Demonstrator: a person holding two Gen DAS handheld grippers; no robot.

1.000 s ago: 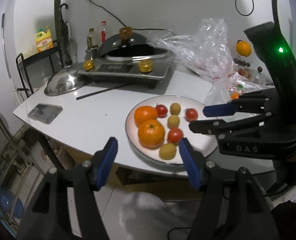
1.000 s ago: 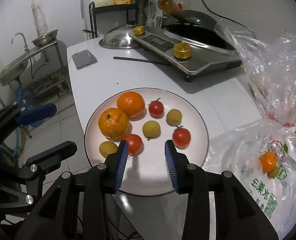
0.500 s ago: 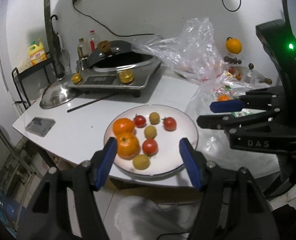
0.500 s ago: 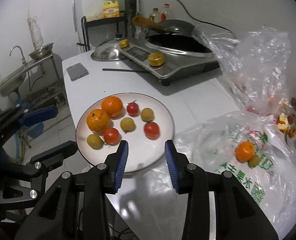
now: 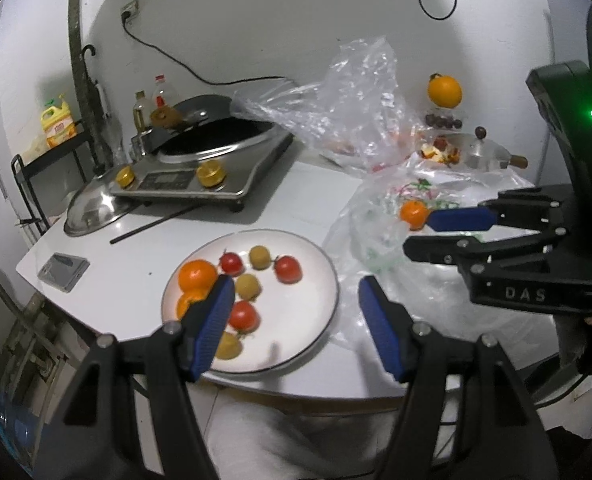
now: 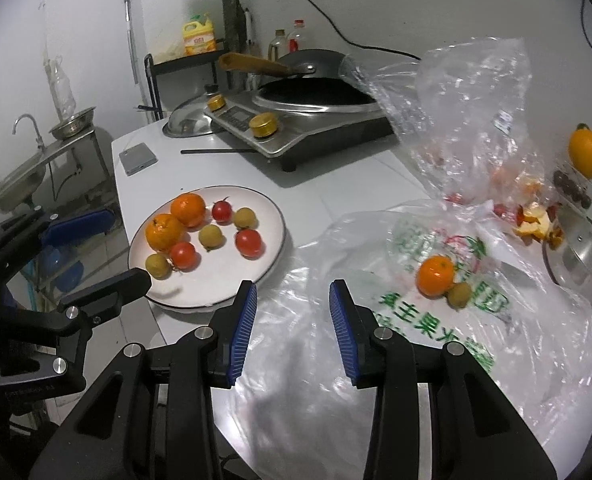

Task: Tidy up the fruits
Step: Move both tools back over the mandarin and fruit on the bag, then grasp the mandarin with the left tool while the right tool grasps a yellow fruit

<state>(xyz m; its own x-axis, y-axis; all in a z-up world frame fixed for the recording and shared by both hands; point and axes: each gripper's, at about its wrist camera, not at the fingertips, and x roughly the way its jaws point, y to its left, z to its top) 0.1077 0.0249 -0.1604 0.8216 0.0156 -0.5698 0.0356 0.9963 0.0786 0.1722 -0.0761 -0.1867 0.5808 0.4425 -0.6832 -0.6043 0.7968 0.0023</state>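
Both grippers, left (image 5: 292,320) and right (image 6: 292,320), jaws spread, empty. Plate (image 6: 270,248) on table holds eight fruits. Orange (image 6: 436,275) and small yellow fruit (image 6: 459,294) lie on bag (image 6: 376,280). Risk: slippery film bunches under jaws; fruit rolls off.

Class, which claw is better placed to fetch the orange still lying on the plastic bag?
Right claw: open, empty, over the bag near the orange. Left claw hangs over the plate.

Both wrist views overlook the plate (image 5: 328,280) (obliquely, near).
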